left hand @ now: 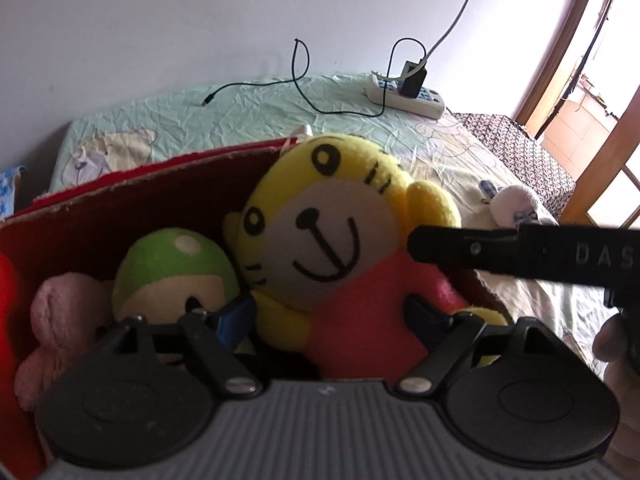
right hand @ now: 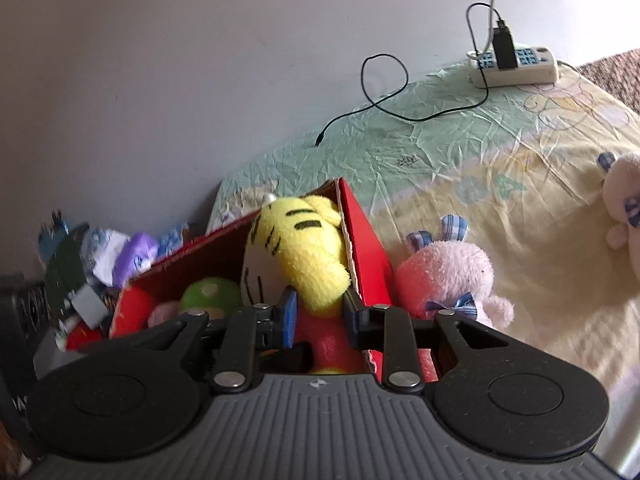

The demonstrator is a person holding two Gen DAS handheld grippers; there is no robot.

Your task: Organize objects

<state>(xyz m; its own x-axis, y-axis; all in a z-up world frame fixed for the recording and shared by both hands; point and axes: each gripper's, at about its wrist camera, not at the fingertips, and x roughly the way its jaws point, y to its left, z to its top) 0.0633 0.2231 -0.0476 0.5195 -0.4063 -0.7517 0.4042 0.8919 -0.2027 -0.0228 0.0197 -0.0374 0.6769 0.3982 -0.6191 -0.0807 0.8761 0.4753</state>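
A yellow tiger plush (left hand: pixel 320 232) in a red shirt sits upright in the right end of a red cardboard box (left hand: pixel 160 176). My left gripper (left hand: pixel 330 312) is open, with its fingers on either side of the plush's red torso. In the right wrist view the tiger plush (right hand: pixel 308 256) leans on the box wall (right hand: pixel 368 240), and my right gripper (right hand: pixel 320 318) is shut on a yellow part at its side. One right finger (left hand: pixel 460 248) reaches in beside the tiger's ear. A green plush (left hand: pixel 172 264) and a pink plush (left hand: pixel 60 308) lie in the box to the left.
The box stands on a bed with a crumpled green and yellow sheet (right hand: pixel 440 152). A pink bunny plush (right hand: pixel 448 276) lies just right of the box, and a white plush (right hand: pixel 624 200) farther right. A power strip (right hand: pixel 516 64) and a black cable (right hand: pixel 384 96) lie by the wall. Clutter (right hand: pixel 100 256) is piled left of the box.
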